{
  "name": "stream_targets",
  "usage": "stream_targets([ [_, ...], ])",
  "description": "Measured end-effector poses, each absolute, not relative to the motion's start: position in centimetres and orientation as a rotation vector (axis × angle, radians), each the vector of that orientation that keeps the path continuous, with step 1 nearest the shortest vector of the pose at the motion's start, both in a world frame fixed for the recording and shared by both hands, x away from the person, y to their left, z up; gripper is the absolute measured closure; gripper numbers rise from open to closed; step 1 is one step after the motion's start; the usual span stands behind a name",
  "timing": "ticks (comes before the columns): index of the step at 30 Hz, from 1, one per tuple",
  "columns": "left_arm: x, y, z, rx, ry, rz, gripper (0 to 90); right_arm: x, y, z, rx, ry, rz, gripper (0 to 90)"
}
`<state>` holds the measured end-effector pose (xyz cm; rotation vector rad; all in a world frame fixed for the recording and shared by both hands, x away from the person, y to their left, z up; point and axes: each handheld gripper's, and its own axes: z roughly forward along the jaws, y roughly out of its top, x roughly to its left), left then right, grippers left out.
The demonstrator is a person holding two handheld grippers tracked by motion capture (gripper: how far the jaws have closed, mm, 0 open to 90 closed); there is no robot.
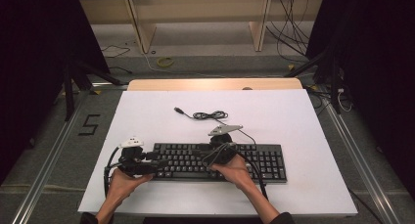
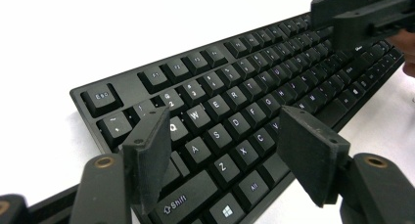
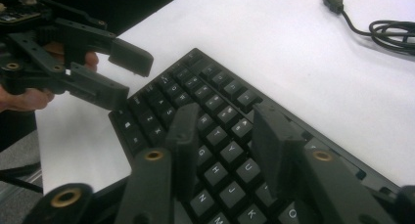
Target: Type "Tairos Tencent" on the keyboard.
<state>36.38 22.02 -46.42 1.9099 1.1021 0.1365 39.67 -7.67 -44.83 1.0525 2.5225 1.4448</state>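
A black keyboard (image 1: 259, 161) lies across the near half of the white board (image 1: 147, 111). My left gripper (image 1: 147, 161) is at its left end. In the left gripper view it stands open (image 2: 222, 123) just above the letter keys (image 2: 230, 111), with nothing between the pads. My right gripper (image 1: 215, 153) hovers over the keyboard's middle; in the right gripper view it is open (image 3: 226, 114) over the keys (image 3: 215, 136), and the left gripper (image 3: 125, 77) shows open farther off. The keyboard's cable (image 1: 208, 115) lies coiled behind it, its USB plug (image 3: 333, 1) loose on the board.
The board rests on a wooden table (image 1: 215, 84). Beyond it on the floor are a yellow ring (image 1: 165, 62), loose cables (image 1: 288, 38) and wooden shelf legs (image 1: 142, 33). Metal rails (image 1: 357, 155) run along both sides. Bare board lies right of the keyboard.
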Motion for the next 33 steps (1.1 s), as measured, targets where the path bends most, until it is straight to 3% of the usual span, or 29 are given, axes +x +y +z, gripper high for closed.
stream_targets([
  [15,37.3,21.2,-46.5,1.913,1.098,0.119,35.5,38.3,-9.2,-44.9,1.082,2.521,1.44,43.5],
  [26,38.3,20.3,-46.6,1.957,1.083,0.109,44.0,37.6,-9.1,-45.0,1.062,2.54,1.451,36.6],
  [33,38.8,19.5,-46.8,1.993,1.082,0.106,55.3,37.2,-9.0,-45.0,1.04,2.55,1.454,36.1],
])
